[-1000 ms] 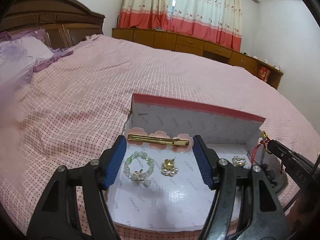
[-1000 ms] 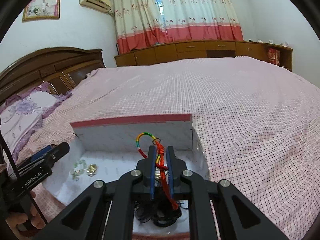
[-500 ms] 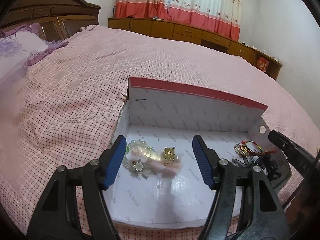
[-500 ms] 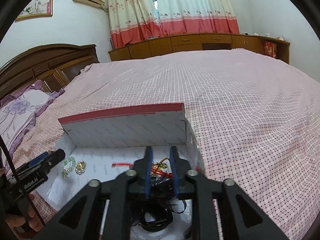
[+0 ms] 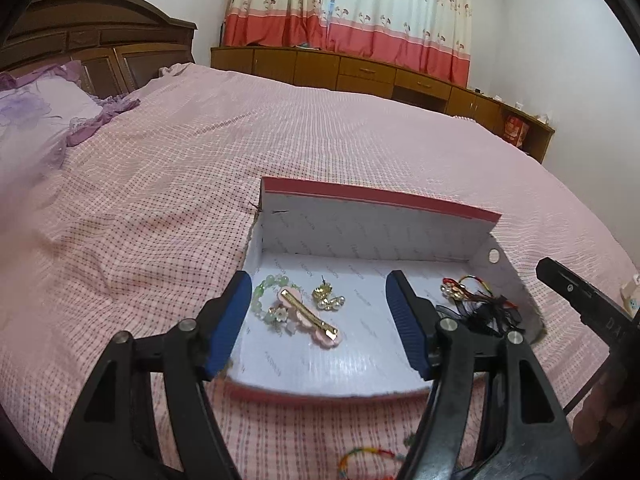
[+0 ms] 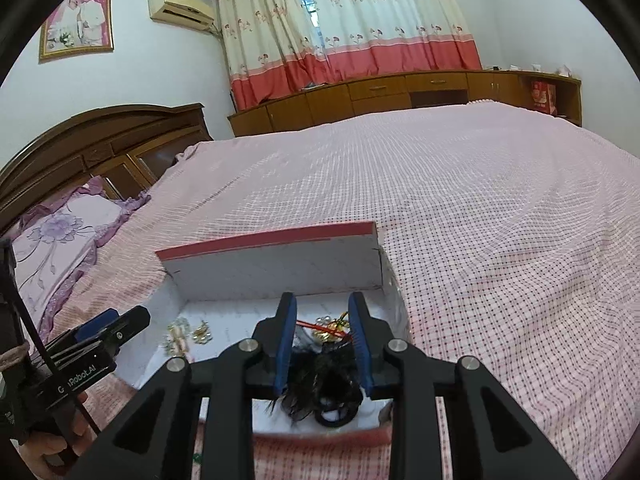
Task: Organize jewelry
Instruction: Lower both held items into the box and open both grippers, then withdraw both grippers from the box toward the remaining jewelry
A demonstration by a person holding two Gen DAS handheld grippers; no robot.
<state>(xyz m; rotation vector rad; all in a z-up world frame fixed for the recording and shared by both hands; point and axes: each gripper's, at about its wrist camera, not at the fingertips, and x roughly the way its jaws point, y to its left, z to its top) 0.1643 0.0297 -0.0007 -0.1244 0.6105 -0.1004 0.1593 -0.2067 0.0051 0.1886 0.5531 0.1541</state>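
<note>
Releasing into box: left gripper spread, empty, above clip; right gripper opening over tangle, unpinched. Next: fetch bracelet outside.

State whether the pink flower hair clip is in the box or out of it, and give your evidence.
In. The hair clip lies flat on the white floor of the box, beside the green bead bracelet.

In the box (on the bed), hair clip lies left, cord bracelet right.
</note>
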